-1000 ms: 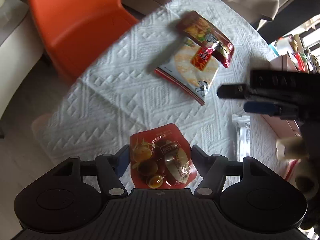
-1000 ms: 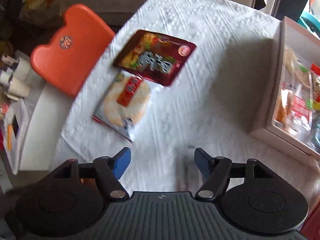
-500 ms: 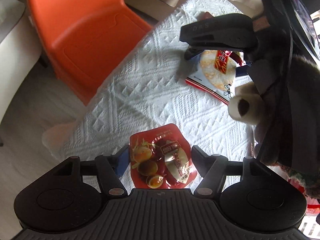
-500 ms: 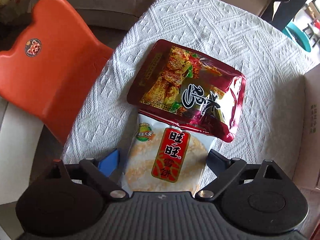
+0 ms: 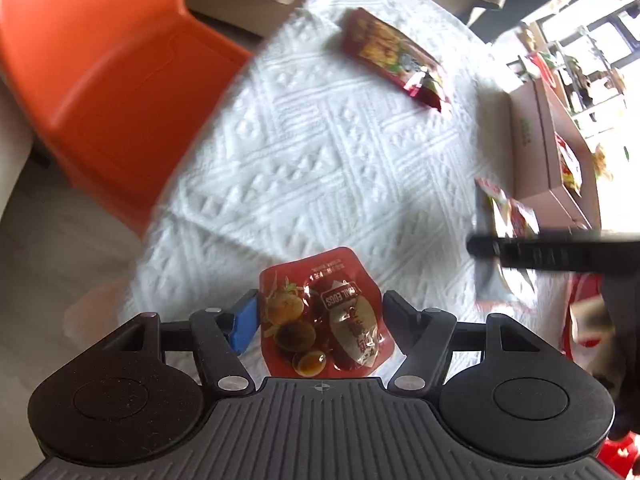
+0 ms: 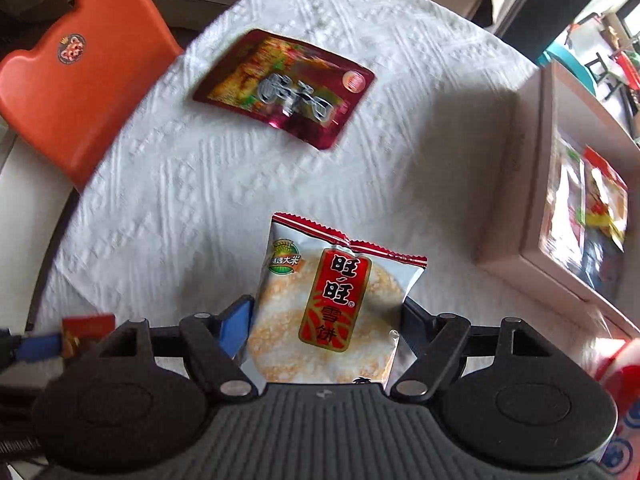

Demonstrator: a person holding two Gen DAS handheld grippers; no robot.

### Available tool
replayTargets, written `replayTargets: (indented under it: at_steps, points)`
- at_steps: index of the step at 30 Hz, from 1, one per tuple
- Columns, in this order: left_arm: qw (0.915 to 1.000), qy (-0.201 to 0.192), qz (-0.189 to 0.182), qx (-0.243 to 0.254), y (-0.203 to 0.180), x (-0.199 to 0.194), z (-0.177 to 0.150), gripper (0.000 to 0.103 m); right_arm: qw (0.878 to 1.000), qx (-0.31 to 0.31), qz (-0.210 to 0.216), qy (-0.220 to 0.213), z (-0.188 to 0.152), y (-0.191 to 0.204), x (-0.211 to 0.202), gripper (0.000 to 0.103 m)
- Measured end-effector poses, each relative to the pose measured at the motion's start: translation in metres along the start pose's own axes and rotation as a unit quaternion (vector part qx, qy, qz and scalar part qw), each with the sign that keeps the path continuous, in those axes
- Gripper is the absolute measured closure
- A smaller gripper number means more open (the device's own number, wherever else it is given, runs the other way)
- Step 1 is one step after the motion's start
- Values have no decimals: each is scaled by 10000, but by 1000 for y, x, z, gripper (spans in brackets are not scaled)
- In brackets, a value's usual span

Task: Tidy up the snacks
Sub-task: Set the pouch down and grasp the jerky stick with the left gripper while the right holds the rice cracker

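Left wrist view: the left tool (image 5: pixel 320 316) is closed on a red quail-egg pouch (image 5: pixel 325 314), which is held between its fingers above the near edge of the desk (image 5: pixel 320 152). The desk is covered with a white embossed cloth. A dark red snack bag (image 5: pixel 394 58) is seen lying flat at the far side of the desk, well apart from the pouch. An orange chair (image 5: pixel 104 76) stands beside the desk on the left. A cardboard box (image 5: pixel 548 140) sits on the desk's right side, with packets inside it. Between the box and the pouch, the view is partly blocked by the dark body of the right tool, seen edge-on.

In the right wrist view, the right tool (image 6: pixel 326 320) has its jaws closing on a rice cracker packet (image 6: pixel 332 308), which sits between the fingers with both pads against its sides. The packet is raised over the desk's near part, clear of the dark red snack bag and beside the box.

Half a second ago the cracker packet lay on the desk, tucked under the edge of the dark red bag; it has since been lifted away, and that bag is left alone on the cloth. The pouch has been kept in the left tool throughout.
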State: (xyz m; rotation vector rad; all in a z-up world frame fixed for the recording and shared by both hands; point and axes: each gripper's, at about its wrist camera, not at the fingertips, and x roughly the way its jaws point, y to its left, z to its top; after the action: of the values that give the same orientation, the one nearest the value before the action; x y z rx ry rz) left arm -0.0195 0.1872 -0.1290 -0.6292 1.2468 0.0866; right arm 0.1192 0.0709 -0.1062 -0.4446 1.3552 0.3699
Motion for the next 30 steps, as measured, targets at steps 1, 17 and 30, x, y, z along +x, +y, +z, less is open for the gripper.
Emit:
replayTargets:
  at_steps: [1,17,30]
  points:
    - [10000,0,-23,72,-6,5,1,32,9999,55,-69,61,-10,-9,0,26]
    - [9977,-232,270,581,-145,46,4,36,9938,884,625,248,-129,-127,23,21]
    - [9798,68,1369,1458,-214,98,-2,59,9971,4,489,-579,-177,-113,17,0]
